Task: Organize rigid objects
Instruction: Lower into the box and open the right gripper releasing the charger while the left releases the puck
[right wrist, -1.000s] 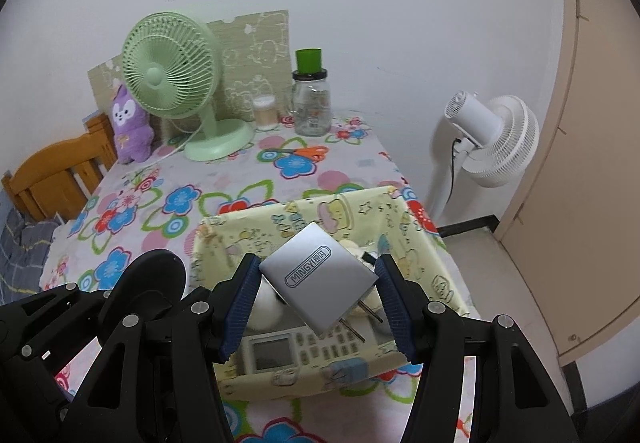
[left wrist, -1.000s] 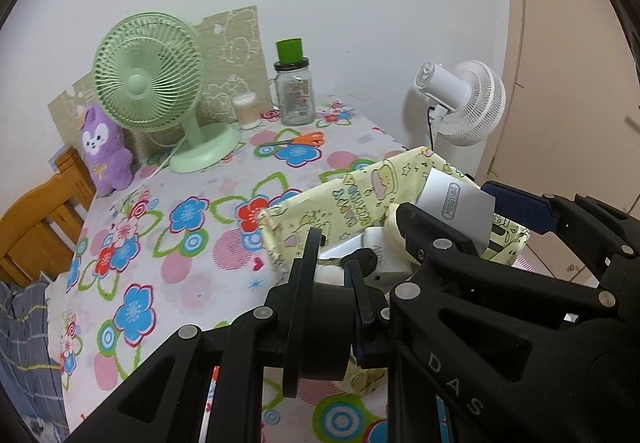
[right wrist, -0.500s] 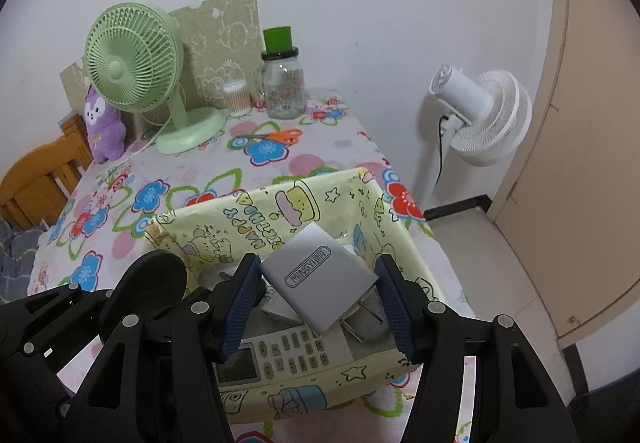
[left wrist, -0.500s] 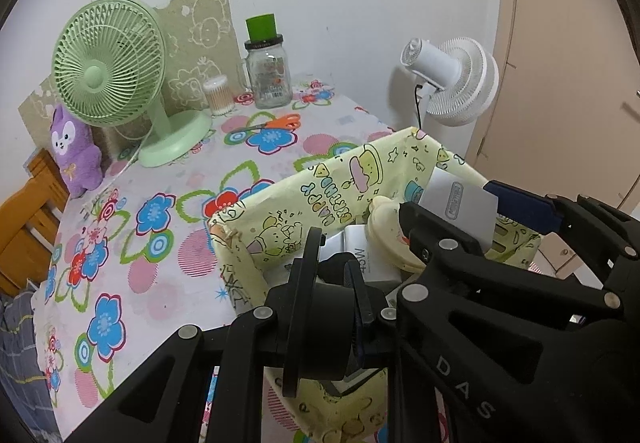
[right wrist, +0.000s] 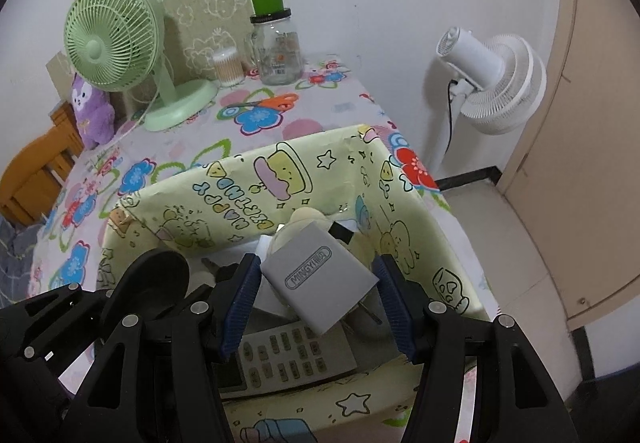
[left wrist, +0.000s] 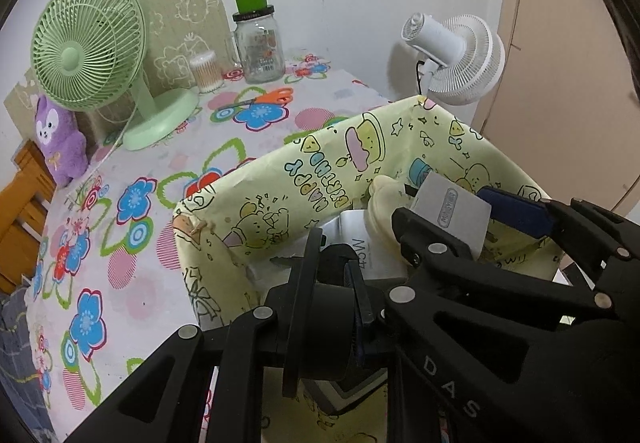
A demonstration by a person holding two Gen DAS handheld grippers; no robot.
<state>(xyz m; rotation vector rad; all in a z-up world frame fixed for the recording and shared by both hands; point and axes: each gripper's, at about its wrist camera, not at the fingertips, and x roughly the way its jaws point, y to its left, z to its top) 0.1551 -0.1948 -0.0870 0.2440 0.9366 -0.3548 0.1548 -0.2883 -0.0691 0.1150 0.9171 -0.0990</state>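
Observation:
A yellow cartoon-print fabric basket [right wrist: 280, 179] stands at the table's near right corner; it also shows in the left wrist view [left wrist: 304, 179]. My right gripper [right wrist: 318, 293] is shut on a grey plug adapter [right wrist: 320, 281] and holds it low inside the basket, above a grey keypad handset [right wrist: 296, 359]. The adapter also shows in the left wrist view [left wrist: 452, 207]. My left gripper [left wrist: 340, 283] is shut on a black round disc [left wrist: 316, 327] at the basket's near left wall. A white box and a cream object lie in the basket.
A green desk fan [right wrist: 116, 39], a purple plush [right wrist: 90, 107], a cotton-swab tub [right wrist: 228, 67], a glass jar with a green cup on top [right wrist: 278, 47] and orange scissors [right wrist: 268, 103] stand at the back of the flowered table. A white floor fan [right wrist: 492, 83] stands right.
Both grippers have moved forward and down towards the basket. The adapter has sunk from above the rim to inside the basket. The disc stays held.

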